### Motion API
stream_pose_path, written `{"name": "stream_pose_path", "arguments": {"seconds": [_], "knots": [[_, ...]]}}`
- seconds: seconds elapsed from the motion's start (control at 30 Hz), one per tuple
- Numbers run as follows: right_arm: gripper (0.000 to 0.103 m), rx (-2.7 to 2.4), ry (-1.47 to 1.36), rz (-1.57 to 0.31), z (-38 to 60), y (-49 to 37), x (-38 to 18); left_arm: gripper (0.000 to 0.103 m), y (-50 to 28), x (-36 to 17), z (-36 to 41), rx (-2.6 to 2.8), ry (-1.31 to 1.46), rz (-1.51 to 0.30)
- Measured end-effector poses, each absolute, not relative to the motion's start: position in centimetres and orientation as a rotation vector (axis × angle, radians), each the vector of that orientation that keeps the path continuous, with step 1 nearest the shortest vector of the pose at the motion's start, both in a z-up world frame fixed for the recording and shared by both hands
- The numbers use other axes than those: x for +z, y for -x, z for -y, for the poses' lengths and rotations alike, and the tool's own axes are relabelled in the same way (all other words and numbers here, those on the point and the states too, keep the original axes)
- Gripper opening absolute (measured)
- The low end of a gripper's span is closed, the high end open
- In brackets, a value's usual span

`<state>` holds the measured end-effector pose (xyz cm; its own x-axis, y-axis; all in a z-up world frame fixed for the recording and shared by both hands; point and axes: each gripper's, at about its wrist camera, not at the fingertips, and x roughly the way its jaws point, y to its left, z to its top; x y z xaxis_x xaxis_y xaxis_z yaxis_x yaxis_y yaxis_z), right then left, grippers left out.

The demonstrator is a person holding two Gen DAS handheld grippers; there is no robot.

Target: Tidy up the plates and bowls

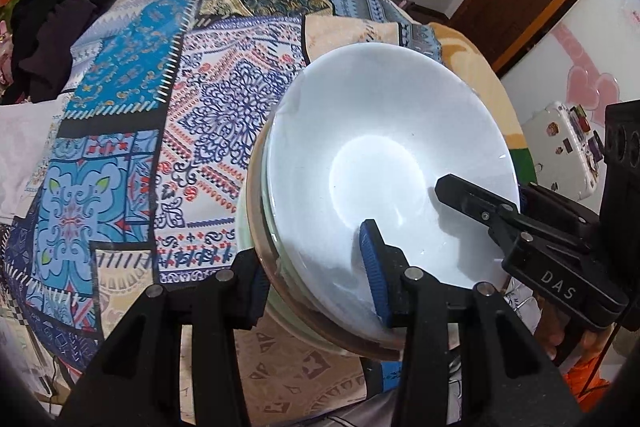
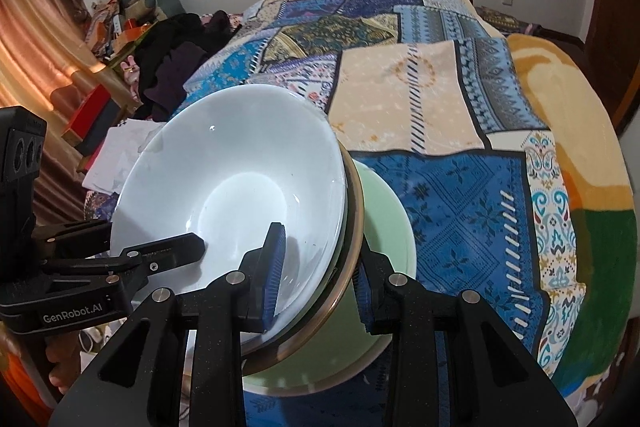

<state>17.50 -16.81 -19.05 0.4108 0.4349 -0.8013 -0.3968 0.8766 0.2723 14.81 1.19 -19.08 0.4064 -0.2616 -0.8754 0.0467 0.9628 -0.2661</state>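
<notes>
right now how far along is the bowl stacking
Done: the white bowl sits nested in a metal-rimmed dish, over a pale green bowl.
In hand: the left gripper and right gripper each clamp the stack's rim from opposite sides, tilted above the patchwork blanket.
Left: setting the stack down. No other plates or bowls show, so whether more remain can't be told.

White bowl [image 2: 240, 187] nested in green bowl [image 2: 384, 227], tilted, above bedspread.
</notes>
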Motion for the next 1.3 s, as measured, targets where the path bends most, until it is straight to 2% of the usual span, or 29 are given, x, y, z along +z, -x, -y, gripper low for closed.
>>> {"name": "stream_pose_path", "arguments": {"seconds": [0.43,0.7,0.77,0.9,1.13,1.3], "knots": [[0.031,0.528,-0.027,-1.012,17.0,-17.1,-20.0,0.040,-15.2,-20.8,-1.1,-0.213,0.214,-1.165],[0.038,0.492,0.006,-0.958,17.8,-16.6,-18.1,0.043,-14.4,-18.8,-2.0,-0.160,0.193,-1.085],[0.040,0.493,-0.005,-0.924,18.2,-16.3,-16.8,0.047,-13.9,-17.6,-2.1,-0.139,0.172,-1.043],[0.042,0.501,-0.017,-0.832,19.0,-15.4,-13.6,0.047,-12.6,-14.2,-2.3,-0.123,0.154,-0.932],[0.058,0.522,-0.046,-0.637,19.9,-12.7,-8.0,0.051,-8.9,-7.1,-1.7,-0.082,0.096,-0.672],[0.070,0.528,-0.048,-0.506,20.3,-10.3,-4.9,0.066,-6.1,-3.5,-1.2,-0.069,0.064,-0.517]]}}
